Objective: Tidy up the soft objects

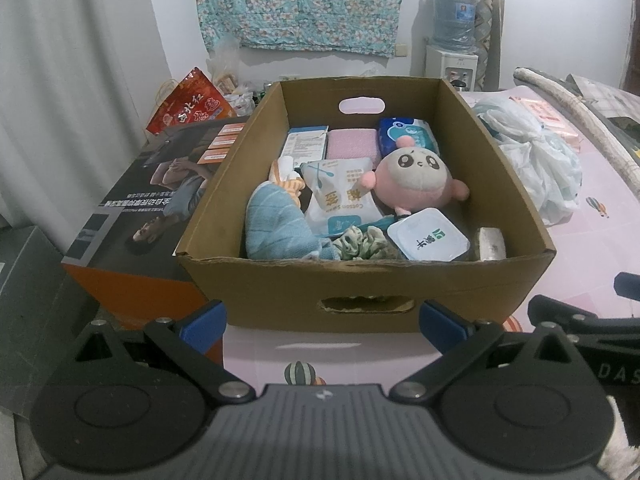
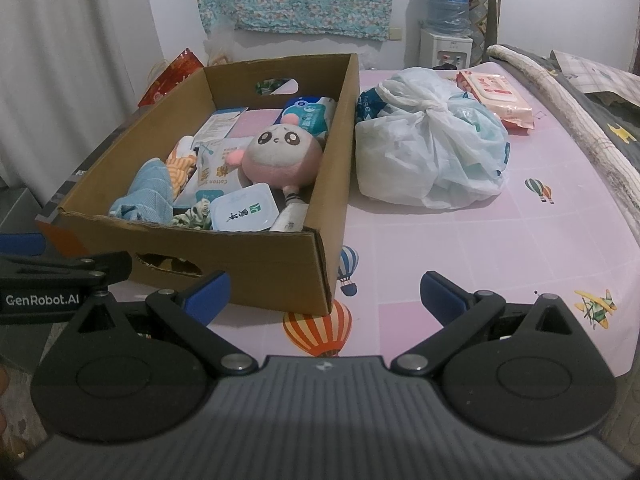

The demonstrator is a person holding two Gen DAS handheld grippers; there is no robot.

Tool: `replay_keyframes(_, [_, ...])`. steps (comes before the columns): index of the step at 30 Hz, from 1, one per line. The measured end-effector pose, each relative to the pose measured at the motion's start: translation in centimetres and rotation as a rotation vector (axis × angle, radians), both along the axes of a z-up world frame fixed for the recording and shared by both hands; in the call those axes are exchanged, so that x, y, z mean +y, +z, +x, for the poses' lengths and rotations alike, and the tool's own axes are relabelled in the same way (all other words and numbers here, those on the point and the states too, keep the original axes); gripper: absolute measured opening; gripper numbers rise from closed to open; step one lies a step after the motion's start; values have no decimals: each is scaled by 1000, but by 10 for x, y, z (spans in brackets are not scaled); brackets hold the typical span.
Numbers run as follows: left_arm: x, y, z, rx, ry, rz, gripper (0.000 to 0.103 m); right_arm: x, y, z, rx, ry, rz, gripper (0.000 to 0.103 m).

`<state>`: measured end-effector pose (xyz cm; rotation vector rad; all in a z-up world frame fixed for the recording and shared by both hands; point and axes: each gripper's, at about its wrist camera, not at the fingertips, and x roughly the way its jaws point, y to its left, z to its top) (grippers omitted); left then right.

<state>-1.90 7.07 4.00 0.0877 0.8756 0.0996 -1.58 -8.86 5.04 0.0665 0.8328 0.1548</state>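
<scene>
Two handheld grippers showing matching construction.
Each gripper, left gripper point(image 1: 322, 322) and right gripper point(image 2: 325, 294), is showing black linkage arms, silver screws, blue fingertips point(image 2: 210, 294) and a ribbed grey body.

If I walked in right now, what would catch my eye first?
Probably the pink plush toy lying among cloths and packets in the open cardboard box on the pink bedsheet. Next, the knotted white plastic bag right of the box, with a pink wipes pack behind it.

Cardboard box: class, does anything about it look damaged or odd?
Yes. The cardboard box has a ragged, torn near top edge, and its near handle cutout is frayed rather than clean like the far one.
</scene>
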Motion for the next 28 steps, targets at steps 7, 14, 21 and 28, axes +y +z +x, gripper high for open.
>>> replay_keyframes(7, [1,-1,0,0,0,3,103,0,0,0,0,1,-1,102])
replay_keyframes(14, [1,-1,0,0,1,3,103,1,0,1,0,3,-2,102])
replay_keyframes(21, [3,-1,-1,2,2,3,103,2,0,1,1,5,-3,102])
replay_keyframes(28, [3,-1,-1,2,2,3,103,2,0,1,-1,4,-4,102])
